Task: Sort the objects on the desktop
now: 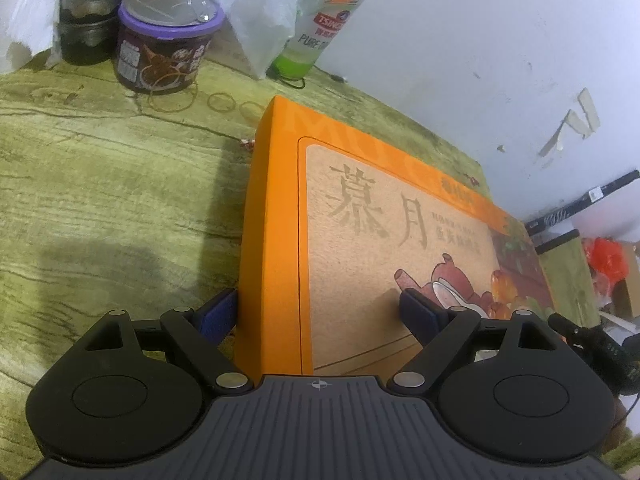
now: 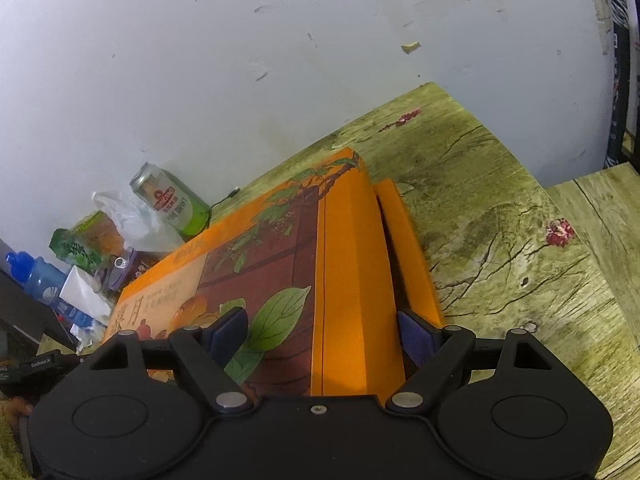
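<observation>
We see a large flat orange cardboard gift box [image 1: 280, 216] with a printed kraft-coloured lid lying on the green wood-grain tabletop [image 1: 100, 200], its far edge close to the white wall [image 1: 460, 40].

The left gripper [image 1: 320, 312] straddles the box's near left corner. Its 2 blue pads stand wide: the left one [image 1: 218, 314] sits just outside the orange side wall, low by the tabletop, and the right one [image 1: 418, 312] hangs over the printed lid beside the cartoon bear. We cannot tell whether either pad presses on the cardboard, so we read the jaws as spread, not clamped.

The right gripper [image 2: 322, 334] straddles the box's right edge in the same way. 1 pad [image 2: 230, 330] lies over the green leaf print on the lid; the other [image 2: 416, 336] is beside the orange side wall, near a narrow orange strip [image 2: 408, 248] that runs along the box on the tabletop side. Here too the jaws are wide, and contact is unclear.

At the far left, well apart from the box, stand a dark paper tub with a purple rim [image 1: 166, 40], a dark glass jar [image 1: 86, 20], a crumpled clear plastic bag [image 1: 260, 12] and a tall green and white beer can [image 1: 320, 24]. A few thin rubber bands [image 1: 222, 102] lie on the tabletop near the tub. The right wrist view also shows a blue-capped plastic bottle [image 2: 40, 276] at the far left.
</observation>
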`<state>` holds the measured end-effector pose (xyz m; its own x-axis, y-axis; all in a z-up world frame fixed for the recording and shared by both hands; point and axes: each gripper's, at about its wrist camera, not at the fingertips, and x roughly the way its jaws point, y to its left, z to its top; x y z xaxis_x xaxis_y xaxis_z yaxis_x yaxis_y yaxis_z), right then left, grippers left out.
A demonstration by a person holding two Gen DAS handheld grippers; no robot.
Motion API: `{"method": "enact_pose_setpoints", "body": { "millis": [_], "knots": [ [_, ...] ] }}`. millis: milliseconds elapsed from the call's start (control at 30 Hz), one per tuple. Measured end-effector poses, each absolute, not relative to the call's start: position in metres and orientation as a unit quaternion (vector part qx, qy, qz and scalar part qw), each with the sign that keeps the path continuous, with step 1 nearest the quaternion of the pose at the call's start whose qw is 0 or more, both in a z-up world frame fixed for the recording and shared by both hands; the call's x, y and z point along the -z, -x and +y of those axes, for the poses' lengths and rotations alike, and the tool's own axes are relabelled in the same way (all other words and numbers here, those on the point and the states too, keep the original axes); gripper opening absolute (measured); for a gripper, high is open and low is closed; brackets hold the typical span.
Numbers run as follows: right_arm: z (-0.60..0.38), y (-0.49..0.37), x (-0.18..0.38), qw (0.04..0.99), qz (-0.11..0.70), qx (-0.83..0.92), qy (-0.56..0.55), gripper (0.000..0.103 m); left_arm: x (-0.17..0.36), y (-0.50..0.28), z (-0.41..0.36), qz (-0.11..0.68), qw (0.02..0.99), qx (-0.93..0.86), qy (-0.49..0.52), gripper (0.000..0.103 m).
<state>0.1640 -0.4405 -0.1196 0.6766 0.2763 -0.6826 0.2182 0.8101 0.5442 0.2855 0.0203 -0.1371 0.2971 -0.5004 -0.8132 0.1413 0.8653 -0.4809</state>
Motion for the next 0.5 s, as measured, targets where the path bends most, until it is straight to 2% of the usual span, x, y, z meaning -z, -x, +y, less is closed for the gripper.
{"method": "enact_pose_setpoints", "body": {
  "millis": [500],
  "knots": [
    [-0.449, -0.157, 0.121, 0.861, 0.401, -0.003, -0.313, 0.081, 0.145, -0.293, 0.006, 0.566, 0.782, 0.208, 0.157, 0.087]
  ]
}}
